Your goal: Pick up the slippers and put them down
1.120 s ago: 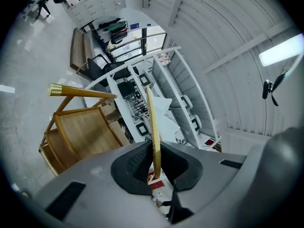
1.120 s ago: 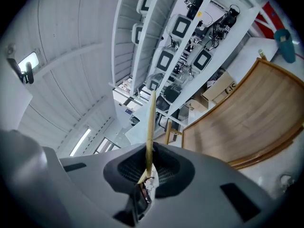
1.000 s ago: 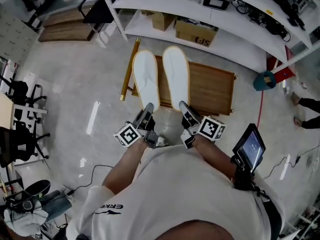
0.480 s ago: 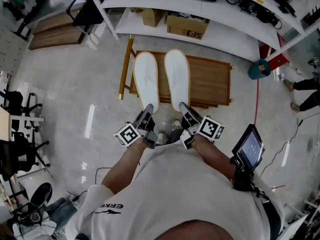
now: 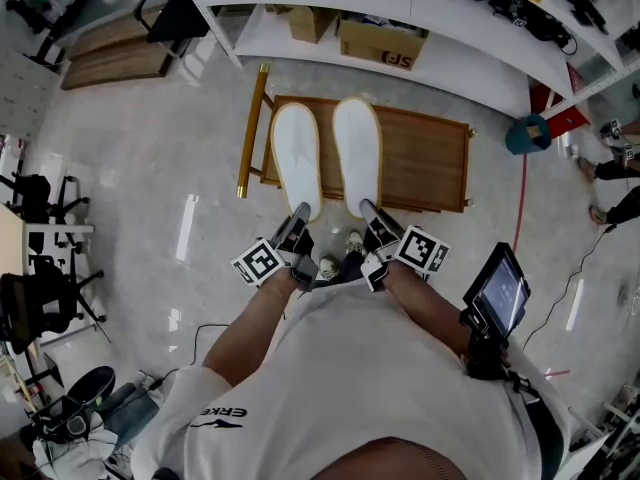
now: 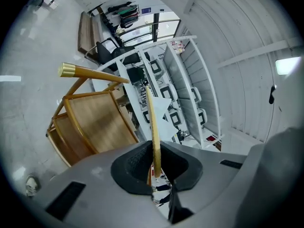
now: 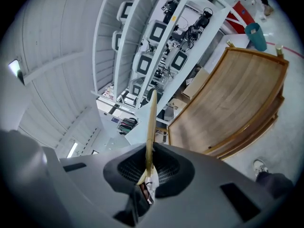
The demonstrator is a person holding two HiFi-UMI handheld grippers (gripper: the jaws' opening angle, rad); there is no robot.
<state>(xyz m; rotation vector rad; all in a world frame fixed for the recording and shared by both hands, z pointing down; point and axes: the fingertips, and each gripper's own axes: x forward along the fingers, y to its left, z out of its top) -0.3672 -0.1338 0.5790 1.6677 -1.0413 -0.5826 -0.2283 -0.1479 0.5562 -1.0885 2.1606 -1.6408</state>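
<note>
Both grippers loaded: the left gripper (image 5: 300,211) is clamped narrow on the heel of the left slipper (image 5: 296,158), and the right gripper (image 5: 367,208) is the same on the right slipper (image 5: 357,153). The left gripper view shows the left gripper (image 6: 154,163) with the pads pinching the left slipper (image 6: 152,122) edge-on as a thin tan strip. The right gripper view matches: the right gripper (image 7: 148,167) is closed on the rim of the right slipper (image 7: 151,122). Both slippers lie flat, side by side and apart, white soles up, over the left end of the wooden rack (image 5: 425,163). Their heels are at its near edge and their toes at its far edge. A second ago the toes overshot the rack's far edge in the head view and the left slipper hung mostly off its left end; now both sit within the rack's outline, so the pair has come down toward it. It cannot be told whether they touch the rack top. The grip is unchanged across the frames. The gold-tipped pole (image 5: 250,133) lies just left of the rack, the cardboard box (image 5: 378,43) beyond it, and the teal bucket (image 5: 527,133) off its right end.
</note>
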